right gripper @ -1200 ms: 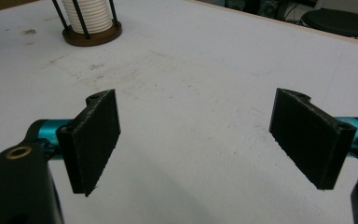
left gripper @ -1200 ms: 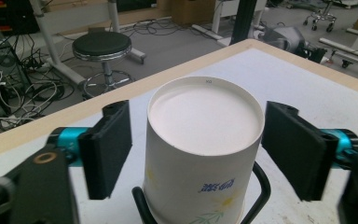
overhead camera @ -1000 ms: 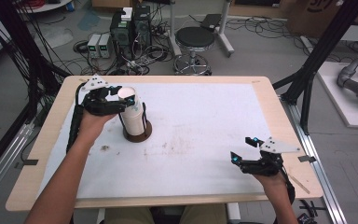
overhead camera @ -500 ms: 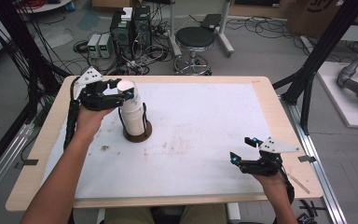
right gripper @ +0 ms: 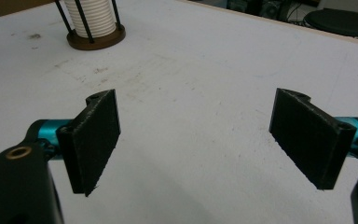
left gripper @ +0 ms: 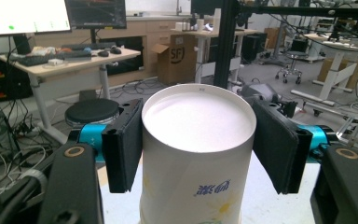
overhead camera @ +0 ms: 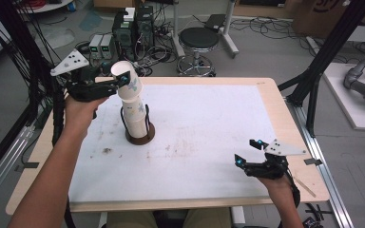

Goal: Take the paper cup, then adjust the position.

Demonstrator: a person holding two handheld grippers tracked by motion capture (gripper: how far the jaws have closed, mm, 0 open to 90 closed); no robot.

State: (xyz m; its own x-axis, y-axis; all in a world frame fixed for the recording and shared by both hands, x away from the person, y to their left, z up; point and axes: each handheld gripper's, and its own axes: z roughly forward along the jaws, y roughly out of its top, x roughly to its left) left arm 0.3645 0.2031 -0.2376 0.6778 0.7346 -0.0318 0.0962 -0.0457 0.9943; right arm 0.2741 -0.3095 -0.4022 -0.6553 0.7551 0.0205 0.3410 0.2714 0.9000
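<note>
Now left gripper [overhead camera: 119, 80] clamped on top paper cup [overhead camera: 126, 83], upper left, tilted, partly lifted off stack in holder [overhead camera: 140, 137]; not freed. Right gripper [overhead camera: 249, 153] jaws apart, lower right, idle.

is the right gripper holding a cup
No, the right gripper has its jaws wide apart over the bare table, nothing between them.

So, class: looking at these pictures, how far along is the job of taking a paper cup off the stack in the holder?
Done: the left claw is shut on the top paper cup, gripping it just below the rim. In hand: that cup is raised and tilted but overlaps the stack in the round holder. Left: pulling it free and setting it down; the right claw is open above the table, holding nothing.
</note>
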